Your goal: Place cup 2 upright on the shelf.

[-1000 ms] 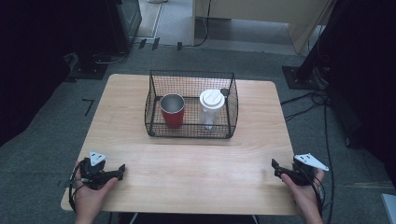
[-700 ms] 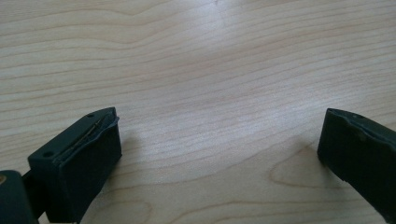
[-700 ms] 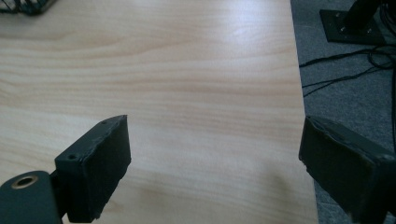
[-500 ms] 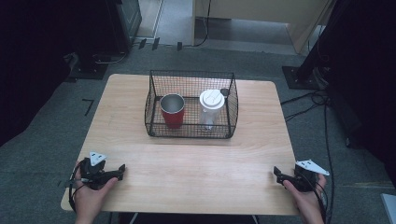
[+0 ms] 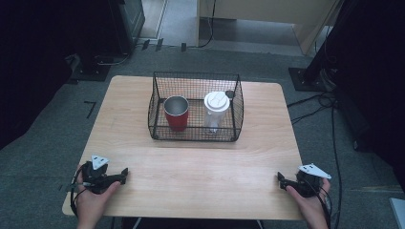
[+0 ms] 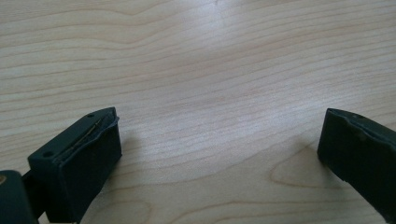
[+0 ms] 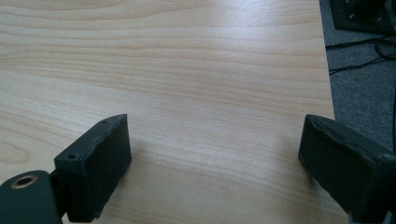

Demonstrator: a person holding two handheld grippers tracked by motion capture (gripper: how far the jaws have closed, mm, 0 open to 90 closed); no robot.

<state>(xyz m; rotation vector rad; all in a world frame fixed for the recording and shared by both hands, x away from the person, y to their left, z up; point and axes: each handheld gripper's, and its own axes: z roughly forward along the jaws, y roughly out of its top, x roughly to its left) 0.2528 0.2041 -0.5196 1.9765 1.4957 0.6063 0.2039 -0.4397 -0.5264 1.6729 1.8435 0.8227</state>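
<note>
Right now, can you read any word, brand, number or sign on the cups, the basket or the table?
None can be read.
Red cup: plain, no print visible.
White lidded cup: any marking is too small to tell.
Wire basket: no label.
Table: bare wood grain, seen also in both gripper views.

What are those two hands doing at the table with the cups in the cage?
A person holds a left gripper and a right gripper, resting at the near corners of the wooden table. Both have their fingers open with nothing between them. Farther back, a red cup and a white lidded cup stand upright side by side inside a wire basket, untouched.
</note>
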